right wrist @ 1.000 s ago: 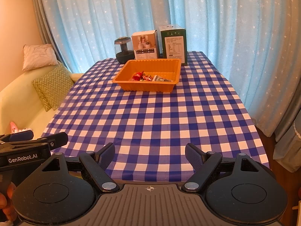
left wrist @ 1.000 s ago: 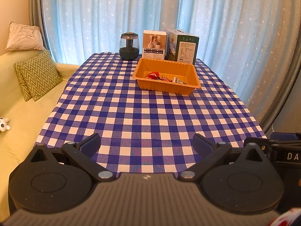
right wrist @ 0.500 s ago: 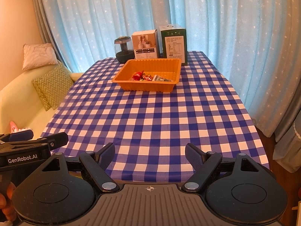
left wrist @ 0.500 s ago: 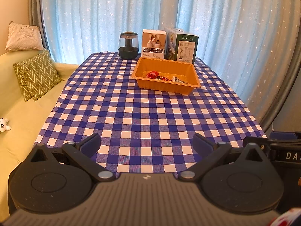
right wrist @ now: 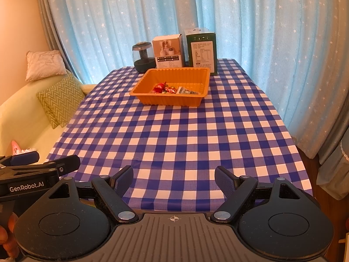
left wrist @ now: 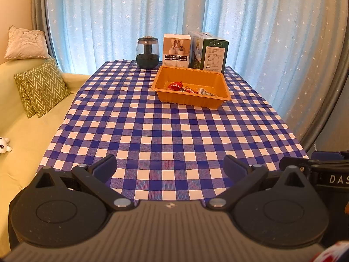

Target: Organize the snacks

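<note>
We are holding both tools at the near edge of the checked tablecloth [left wrist: 165, 131], well apart from everything the task concerns. The left gripper [left wrist: 170, 167] is standing with its jaws spread and nothing between them; the right gripper [right wrist: 174, 178] is likewise parted and empty, with only cloth showing in the gap.

The snacks [left wrist: 187, 88] are lying in the orange tray [left wrist: 189, 102] at the far end of the table — a red wrapper and a few smaller packets bunched on its floor. Just behind the tray are standing a white box [left wrist: 177, 47] and a green box [left wrist: 209, 52], with a dark round jar [left wrist: 147, 52] to their left, all lined up against the curtain [left wrist: 109, 21].

We are judging the sorting as done or nearly so: no loose snack is showing on the cloth. Both tools are pointing down toward the table, probably resting between moves.
</note>
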The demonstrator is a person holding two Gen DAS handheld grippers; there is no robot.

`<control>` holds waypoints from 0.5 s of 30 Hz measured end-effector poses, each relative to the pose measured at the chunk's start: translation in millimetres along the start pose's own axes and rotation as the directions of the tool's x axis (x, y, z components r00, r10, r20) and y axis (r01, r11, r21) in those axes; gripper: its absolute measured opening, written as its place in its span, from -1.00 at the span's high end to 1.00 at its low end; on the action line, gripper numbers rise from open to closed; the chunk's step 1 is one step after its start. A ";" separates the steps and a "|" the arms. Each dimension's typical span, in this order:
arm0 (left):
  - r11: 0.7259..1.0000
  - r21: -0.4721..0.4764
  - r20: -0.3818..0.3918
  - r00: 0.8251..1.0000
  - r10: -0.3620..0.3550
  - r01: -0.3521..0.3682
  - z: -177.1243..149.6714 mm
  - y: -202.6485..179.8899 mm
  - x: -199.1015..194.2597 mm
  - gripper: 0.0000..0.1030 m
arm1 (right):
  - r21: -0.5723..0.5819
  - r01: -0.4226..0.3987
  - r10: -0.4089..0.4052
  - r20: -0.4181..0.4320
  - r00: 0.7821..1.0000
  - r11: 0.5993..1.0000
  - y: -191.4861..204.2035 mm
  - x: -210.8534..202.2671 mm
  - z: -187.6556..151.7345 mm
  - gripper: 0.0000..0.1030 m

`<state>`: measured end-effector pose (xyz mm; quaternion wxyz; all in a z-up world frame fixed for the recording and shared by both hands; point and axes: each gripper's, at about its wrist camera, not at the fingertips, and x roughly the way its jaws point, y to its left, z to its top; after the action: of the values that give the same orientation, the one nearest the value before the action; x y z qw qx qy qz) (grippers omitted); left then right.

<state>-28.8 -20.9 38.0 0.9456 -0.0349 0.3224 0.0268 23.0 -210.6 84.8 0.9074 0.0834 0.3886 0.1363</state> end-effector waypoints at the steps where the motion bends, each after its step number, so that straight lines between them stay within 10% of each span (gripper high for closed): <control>1: 1.000 0.000 0.000 1.000 0.000 0.000 0.4 0.0 0.0 -1.00 | 0.000 0.000 0.000 0.000 1.000 1.000 0.0 0.0 0.0 -0.58; 15: 1.000 0.003 -0.005 1.000 -0.002 0.002 -1.3 0.4 -0.2 -1.00 | 0.003 -0.001 0.001 0.002 1.000 1.000 -2.0 1.6 -1.1 -0.58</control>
<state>-29.8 -20.6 37.0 0.9449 -0.0337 0.3247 0.0252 23.6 -212.0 82.4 0.9076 0.0849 0.3879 0.1360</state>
